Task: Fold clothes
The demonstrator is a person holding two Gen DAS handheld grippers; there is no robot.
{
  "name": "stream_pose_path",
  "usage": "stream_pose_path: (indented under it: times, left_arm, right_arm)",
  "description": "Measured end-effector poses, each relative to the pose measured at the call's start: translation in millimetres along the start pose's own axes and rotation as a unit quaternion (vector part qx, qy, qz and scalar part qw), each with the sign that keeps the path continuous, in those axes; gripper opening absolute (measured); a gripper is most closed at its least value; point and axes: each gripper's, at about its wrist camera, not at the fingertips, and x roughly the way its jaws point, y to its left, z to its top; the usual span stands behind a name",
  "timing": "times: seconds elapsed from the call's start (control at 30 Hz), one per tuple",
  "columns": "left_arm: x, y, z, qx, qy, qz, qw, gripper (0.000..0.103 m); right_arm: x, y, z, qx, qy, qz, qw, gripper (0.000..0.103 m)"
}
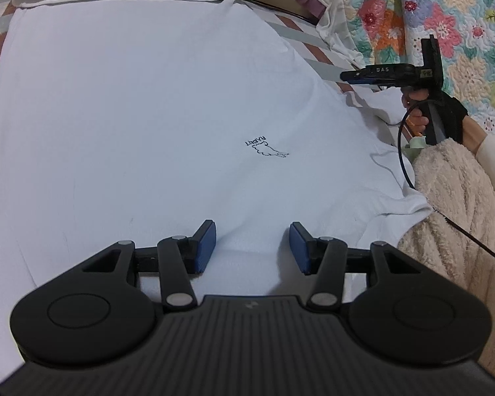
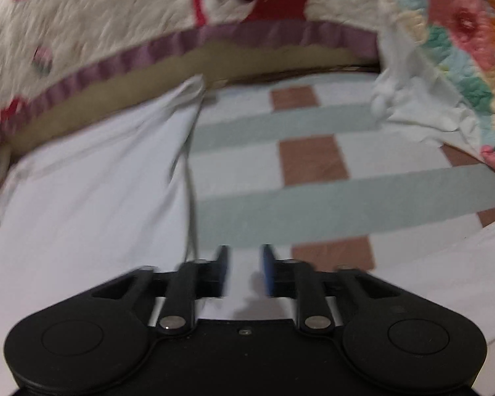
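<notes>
Under our left tool (image 1: pixel 252 242), its blue pads apart and empty, the white T-shirt (image 1: pixel 142 105) lies flat on the bed (image 2: pixel 330 198), long axis running away from us. Our right tool (image 2: pixel 245 269), also parted and holding nothing, hangs just right of the shirt's side edge (image 2: pixel 191 171), nearer to it

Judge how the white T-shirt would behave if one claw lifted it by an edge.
The white T-shirt would probably droop and fold: it lies flat, softly creased. Likely light, being thin fabric. It may drag across the checked sheet rather than slide cleanly.
</notes>
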Motion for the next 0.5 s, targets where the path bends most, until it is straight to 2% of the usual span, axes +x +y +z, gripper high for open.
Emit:
stream_pose_path:
  times: [0.07, 0.17, 0.2, 0.23, 0.37, 0.5]
  left_arm:
    - [0.0, -0.1, 0.3, -0.001, 0.0, 0.001, 1.0, 0.048]
    - [-0.9, -2.1, -1.2, -0.001, -0.003, 0.006, 1.0, 0.048]
    - [-1.3, -2.8, -2.0, -0.002, -0.004, 0.008, 1.0, 0.048]
    - [-1.7, -2.4, -2.7, -0.003, -0.006, 0.007, 1.0, 0.048]
    - [-3.5, -0.7, -5.5, -0.007, -0.011, 0.007, 0.9999, 0.048]
    - [-4.6, 0.7, -7.5, -0.009, -0.012, 0.005, 0.9999, 0.048]
  right_arm:
    - [8.8, 16.7, 1.4, -0.045, 0.013, 0.014, 0.999, 0.04]
    - [28.8, 38.0, -2.1, -0.11, 0.064, 0.027, 0.992, 0.037]
    - [31.9, 45.2, -5.4, -0.136, 0.069, 0.017, 0.988, 0.025]
    - [31.8, 49.7, -6.1, -0.15, 0.069, 0.008, 0.986, 0.006]
    - [27.1, 47.3, -5.8, -0.149, 0.064, -0.034, 0.986, 0.005]
    - [33.0, 49.5, -5.1, -0.147, 0.073, -0.054, 0.985, 0.005]
